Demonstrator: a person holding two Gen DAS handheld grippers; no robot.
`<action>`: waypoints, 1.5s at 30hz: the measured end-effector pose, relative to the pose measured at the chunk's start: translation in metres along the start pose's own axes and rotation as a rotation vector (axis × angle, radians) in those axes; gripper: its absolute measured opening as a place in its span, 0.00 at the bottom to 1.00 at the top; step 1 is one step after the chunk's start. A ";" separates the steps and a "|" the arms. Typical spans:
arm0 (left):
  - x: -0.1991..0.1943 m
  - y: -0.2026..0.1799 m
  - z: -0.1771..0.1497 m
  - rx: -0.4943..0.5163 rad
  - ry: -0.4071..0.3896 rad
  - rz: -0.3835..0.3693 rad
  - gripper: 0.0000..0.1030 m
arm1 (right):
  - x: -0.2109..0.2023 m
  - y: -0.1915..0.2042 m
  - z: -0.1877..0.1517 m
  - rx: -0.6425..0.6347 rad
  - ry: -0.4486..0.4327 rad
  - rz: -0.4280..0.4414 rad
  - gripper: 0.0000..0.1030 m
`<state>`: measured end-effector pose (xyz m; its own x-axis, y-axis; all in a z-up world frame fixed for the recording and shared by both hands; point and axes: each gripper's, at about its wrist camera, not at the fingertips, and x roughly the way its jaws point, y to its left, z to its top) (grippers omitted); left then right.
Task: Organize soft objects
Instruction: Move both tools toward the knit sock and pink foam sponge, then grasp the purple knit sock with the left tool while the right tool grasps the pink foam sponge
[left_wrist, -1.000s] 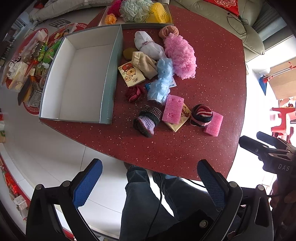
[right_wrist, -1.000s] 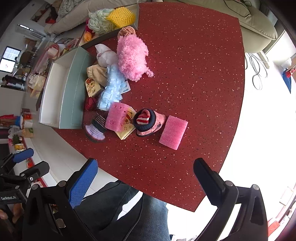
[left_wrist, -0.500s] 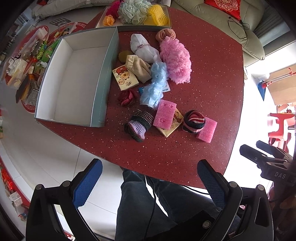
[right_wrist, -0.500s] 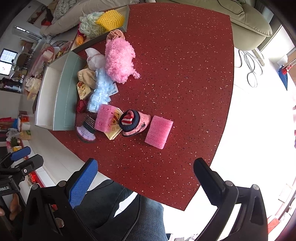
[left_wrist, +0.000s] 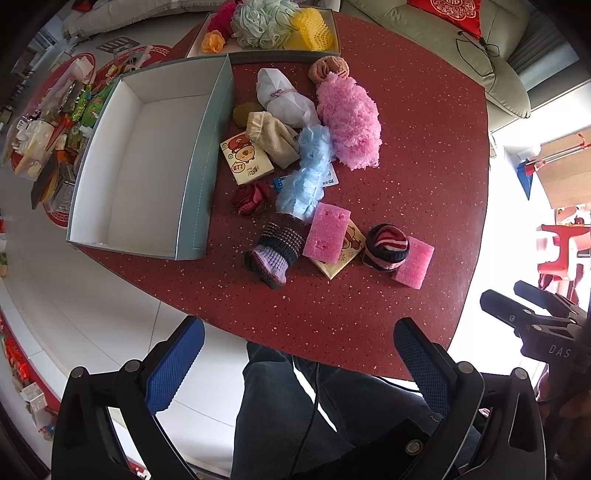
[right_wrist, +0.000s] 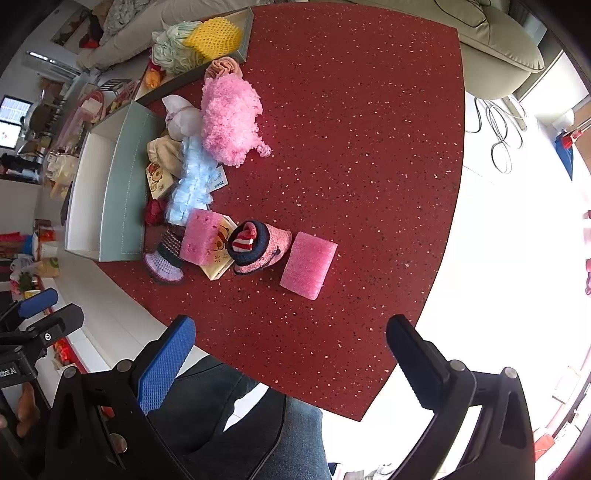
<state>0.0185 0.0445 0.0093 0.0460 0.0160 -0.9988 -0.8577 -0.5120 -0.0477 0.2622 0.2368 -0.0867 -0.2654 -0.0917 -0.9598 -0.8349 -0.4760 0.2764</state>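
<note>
- Overhead, the left wrist view shows the left gripper (left_wrist: 297, 363) empty, its fingers spread wide above the near edge of the red table (left_wrist: 424, 192). Soft objects lie heaped just beside an empty grey box (left_wrist: 199, 162): a pink fluffy bundle (left_wrist: 349, 120), a blue fluffy strip (left_wrist: 306, 173), a knitted sock (left_wrist: 275, 251).
- Likewise, the right wrist view shows the right gripper (right_wrist: 291, 363) empty with fingers wide apart; a pink sponge (right_wrist: 308, 264) lies beside a striped sock roll (right_wrist: 247, 238).

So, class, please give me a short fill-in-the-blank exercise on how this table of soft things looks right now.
1. The large box with white inner walls holds ____.
2. The fluffy light blue item lies against a fluffy ____ one.
3. Both the left hand-held gripper and the right hand-held gripper are ____.

Missing words: nothing; pink; open
</note>
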 end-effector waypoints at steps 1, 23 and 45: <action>0.001 0.000 0.001 -0.001 0.000 -0.005 1.00 | 0.000 0.000 0.000 0.001 0.000 -0.001 1.00; 0.045 0.011 0.010 0.003 0.079 -0.064 1.00 | 0.015 -0.009 0.001 0.048 0.051 -0.032 1.00; 0.154 0.062 0.066 0.320 0.076 0.055 1.00 | 0.095 0.022 -0.034 0.279 0.077 -0.066 1.00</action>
<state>-0.0612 0.0720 -0.1482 0.0226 -0.0748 -0.9969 -0.9768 -0.2143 -0.0061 0.2346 0.1880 -0.1738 -0.1773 -0.1395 -0.9742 -0.9523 -0.2255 0.2056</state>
